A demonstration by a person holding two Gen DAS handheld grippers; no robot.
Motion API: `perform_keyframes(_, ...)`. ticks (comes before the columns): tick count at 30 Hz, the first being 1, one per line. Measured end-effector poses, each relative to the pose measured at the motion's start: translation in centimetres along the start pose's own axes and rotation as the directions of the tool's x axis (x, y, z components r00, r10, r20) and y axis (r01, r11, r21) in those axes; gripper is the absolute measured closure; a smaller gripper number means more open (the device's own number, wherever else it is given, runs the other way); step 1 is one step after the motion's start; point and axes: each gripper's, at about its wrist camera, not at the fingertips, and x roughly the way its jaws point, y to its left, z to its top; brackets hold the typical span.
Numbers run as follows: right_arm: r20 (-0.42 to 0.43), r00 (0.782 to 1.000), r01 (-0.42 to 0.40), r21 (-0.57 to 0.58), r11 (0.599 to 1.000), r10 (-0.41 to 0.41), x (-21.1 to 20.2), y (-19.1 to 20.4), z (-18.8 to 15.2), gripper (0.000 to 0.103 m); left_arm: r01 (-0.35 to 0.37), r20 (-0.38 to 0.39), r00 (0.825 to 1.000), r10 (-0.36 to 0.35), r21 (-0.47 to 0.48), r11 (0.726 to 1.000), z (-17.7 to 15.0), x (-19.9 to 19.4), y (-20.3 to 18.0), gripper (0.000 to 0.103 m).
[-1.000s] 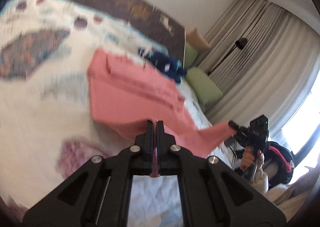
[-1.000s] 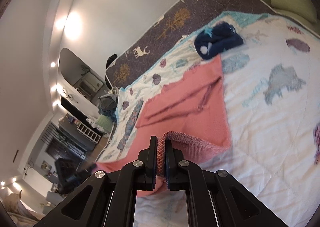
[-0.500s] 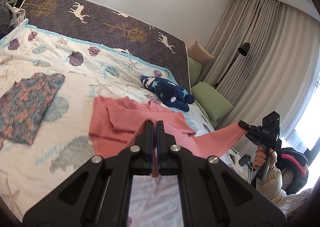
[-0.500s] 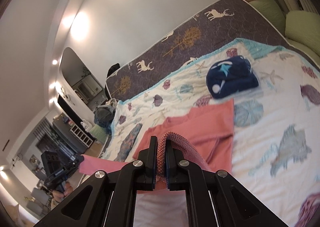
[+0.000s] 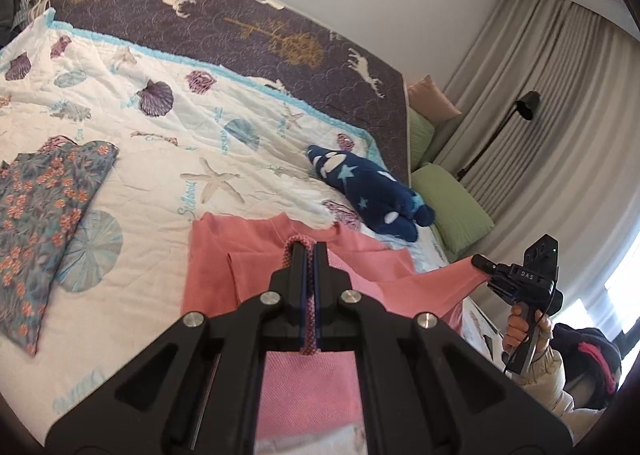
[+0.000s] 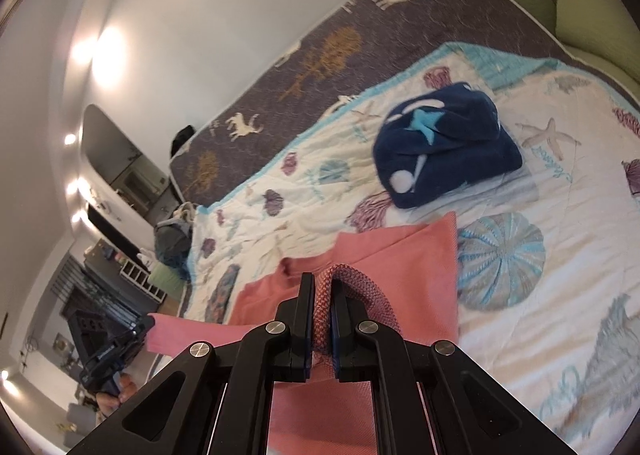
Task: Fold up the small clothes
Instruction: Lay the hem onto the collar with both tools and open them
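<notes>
In the left wrist view, the left gripper [image 5: 307,255] is clamped on the ribbed hem of the pink top [image 5: 224,255], whose upper part lies on the quilt [image 5: 160,175] toward its right edge, the neckline toward the headboard and near the navy garment [image 5: 368,191]. The other hem corner is seen pinched by the right gripper [image 5: 482,265], the hem stretched between the two and lifted off the quilt. For a clean fold, both corners are best carried level toward the neckline, the hem kept taut and laid edge to edge. Against the frame half a second back, the hem is held further forward over the body, and more of the floral garment [image 5: 40,215] is seen near the left edge. In the right wrist view, the right gripper [image 6: 320,295] is closed on the hem, with the left gripper [image 6: 144,325] holding the far corner. Compared with before, the top's body is covered further and the navy garment looms closer.
</notes>
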Motion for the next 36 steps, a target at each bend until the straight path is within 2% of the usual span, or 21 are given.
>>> perform_keyframes(6,-0.023,0.998,0.055,0.053,0.997,-0.054,4.7,-2.9,2.6,0.097,-0.054,-0.070,0.996,0.051,-0.037,0.998,1.4,6.0,3.0,0.100)
perform_keyframes(12,-0.125,0.983,0.148,0.120,0.982,-0.133,9.8,-6.6,2.6,0.094,-0.132,-0.194,0.975,0.113,-0.089,0.987,0.0,11.4,6.7,0.100)
perform_keyframes(15,-0.149,0.978,0.167,0.138,0.976,-0.146,10.8,-7.9,1.9,0.093,-0.123,-0.205,0.974,0.097,-0.119,0.985,-0.6,11.6,7.6,0.100)
perform_keyframes(19,-0.159,0.980,0.145,0.174,0.974,-0.118,10.6,-8.8,1.8,0.089,-0.100,-0.197,0.977,0.075,-0.121,0.988,-0.5,10.8,7.2,0.100)
perform_keyframes(21,-0.163,0.981,0.138,0.171,0.976,-0.110,10.1,-8.7,1.8,0.078,-0.095,-0.194,0.978,0.072,-0.111,0.989,-0.5,10.1,6.7,0.100)
perform_keyframes(23,-0.157,0.981,0.133,0.138,0.982,-0.111,9.3,-8.1,1.7,0.072,-0.084,-0.190,0.980,0.067,-0.086,0.993,-0.5,9.3,6.0,0.096)
perform_keyframes(25,-0.151,0.980,0.139,0.078,0.987,-0.126,8.4,-7.2,1.5,0.071,-0.065,-0.180,0.982,0.052,-0.064,0.996,-0.6,8.3,5.1,0.088)
perform_keyframes(27,-0.164,0.980,0.125,0.056,0.991,-0.115,8.0,-6.4,1.4,0.071,-0.038,-0.186,0.982,0.028,-0.049,0.998,-0.8,7.8,4.3,0.088)
perform_keyframes(29,-0.186,0.977,0.116,0.052,0.992,-0.105,8.0,-5.9,1.3,0.071,-0.027,-0.215,0.976,0.021,-0.024,0.999,-1.2,8.2,3.6,0.083)
perform_keyframes(31,-0.199,0.973,0.128,0.060,0.990,-0.114,8.3,-5.9,1.4,0.071,-0.052,-0.243,0.969,0.048,-0.011,0.999,-1.6,9.1,3.2,0.068)
perform_keyframes(36,-0.239,0.964,0.154,0.134,0.979,-0.119,10.1,-6.8,1.5,0.071,-0.125,-0.317,0.942,0.106,-0.040,0.991,-2.3,12.2,4.0,0.068)
